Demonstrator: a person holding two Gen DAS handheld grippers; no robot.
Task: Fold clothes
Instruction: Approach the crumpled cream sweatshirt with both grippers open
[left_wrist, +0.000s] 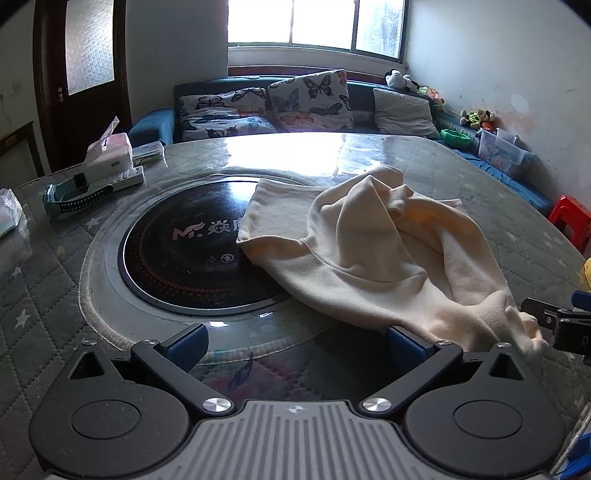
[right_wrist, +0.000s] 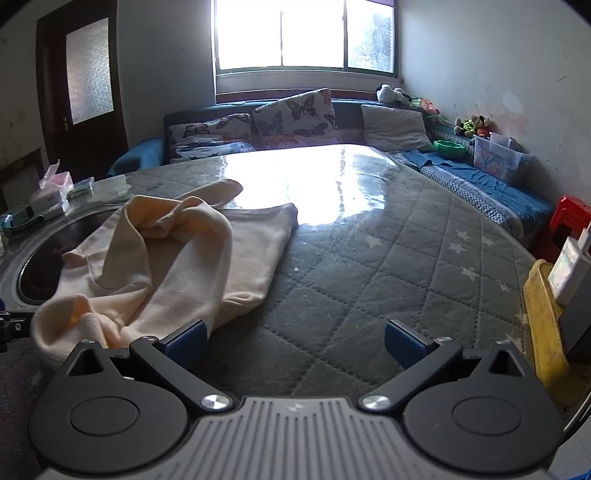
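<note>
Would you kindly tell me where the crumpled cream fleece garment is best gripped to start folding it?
Probably at the bunched near end of the cream fleece garment, which lies loose at the table's near side, closest to both open grippers. Come from the near side, low and forward; its far hem lies flat, harder to pinch.

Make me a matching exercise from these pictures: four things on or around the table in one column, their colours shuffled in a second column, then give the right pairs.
Things:
1. garment
2. stool
3. tray
4. cooktop

Colours:
A. black
B. yellow
C. cream
D. red

Pairs: 1-C, 2-D, 3-B, 4-A
</note>
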